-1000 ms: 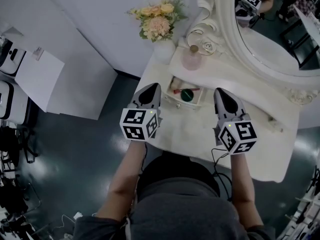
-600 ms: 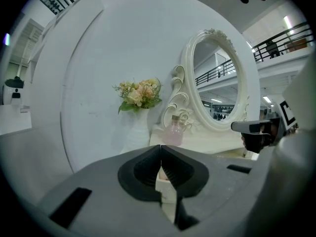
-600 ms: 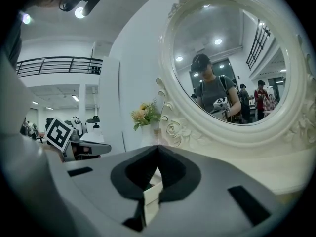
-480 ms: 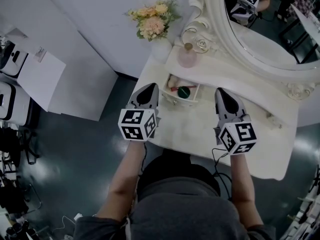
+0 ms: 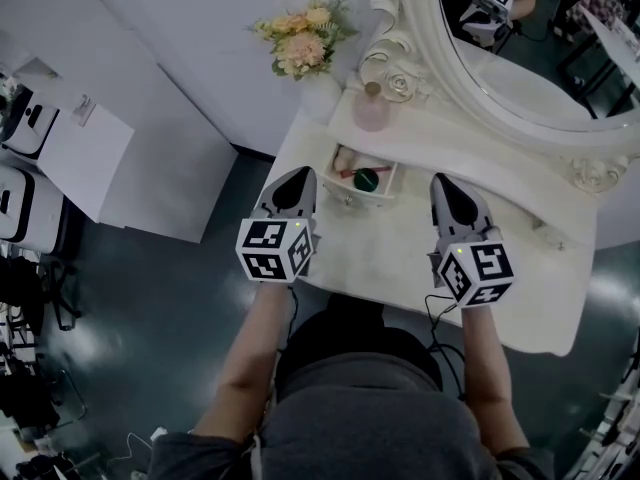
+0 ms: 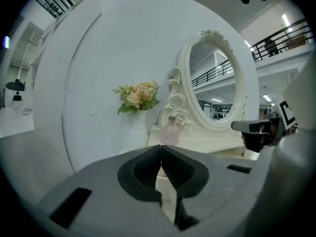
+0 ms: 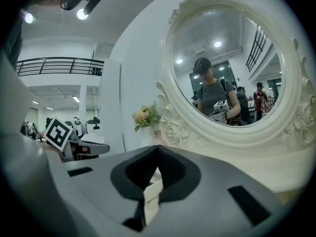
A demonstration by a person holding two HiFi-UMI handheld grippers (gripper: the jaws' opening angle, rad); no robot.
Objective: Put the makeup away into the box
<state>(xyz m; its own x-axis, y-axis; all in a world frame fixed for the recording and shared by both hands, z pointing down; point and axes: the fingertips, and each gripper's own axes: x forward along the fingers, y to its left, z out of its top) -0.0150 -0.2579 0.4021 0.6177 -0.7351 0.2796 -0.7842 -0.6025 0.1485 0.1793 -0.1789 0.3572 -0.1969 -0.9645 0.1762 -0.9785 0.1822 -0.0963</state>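
A small white open box [image 5: 341, 192] sits on the cream-white tabletop [image 5: 400, 253], towards its left edge and a little in front of the mirror's base. Inside it lie a slim red stick [image 5: 352, 173], a dark green round piece [image 5: 366, 179] touching the stick's end, and a pale pinkish item [image 5: 349, 158] whose kind cannot be made out.

The left claw [image 5: 298, 175] hangs over the tabletop's left edge, its tip just beside the box's left front corner and not touching it. In the left gripper view this claw [image 6: 161, 156] has its two dark jaws pressed together along their length, with nothing between them.

The right claw [image 5: 441, 181] is over the middle of the tabletop, with the box off to its left and clearly apart from it. In the right gripper view that claw [image 7: 158, 154] is likewise closed tight and empty. The box lies between the two tips, slightly beyond them towards the mirror, and nearer the left one.

Behind the box, a rounded pink glass bottle [image 5: 371, 114] stands against the carved white frame of the large oval mirror [image 5: 520, 73]. At the tabletop's rear left corner stands a white vase [image 5: 320, 94] holding peach and yellow flowers [image 5: 300, 40].
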